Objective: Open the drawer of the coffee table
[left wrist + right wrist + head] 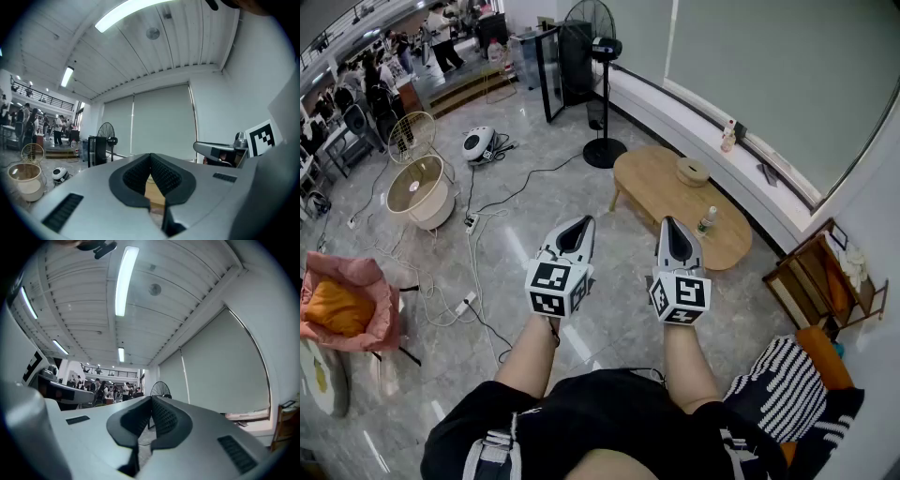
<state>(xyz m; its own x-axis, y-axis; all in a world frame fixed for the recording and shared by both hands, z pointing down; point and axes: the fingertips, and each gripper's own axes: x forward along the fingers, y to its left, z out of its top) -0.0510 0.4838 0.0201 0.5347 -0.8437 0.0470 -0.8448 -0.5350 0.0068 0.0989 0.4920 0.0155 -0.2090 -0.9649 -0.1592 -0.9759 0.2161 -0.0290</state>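
The oval wooden coffee table [656, 183] stands on the grey floor ahead, near the window wall; no drawer shows from here. On it sit a round wooden box [693, 171] and a small bottle [707, 220]. My left gripper [577, 225] is held out level, well short of the table's near-left end, jaws shut and empty. My right gripper [671, 225] hovers beside it, close to the table's near edge in the head view, also shut with nothing held. A sliver of the table [154, 194] shows behind the left gripper [150, 158]. The right gripper [151, 401] points slightly upward.
A black pedestal fan [602, 84] stands left of the table. Cables [473, 253], a cream round fan [420, 192] and a pink chair [347, 300] lie to the left. A wooden side shelf [825, 277] and striped cushion [783, 384] are at right. People stand far back.
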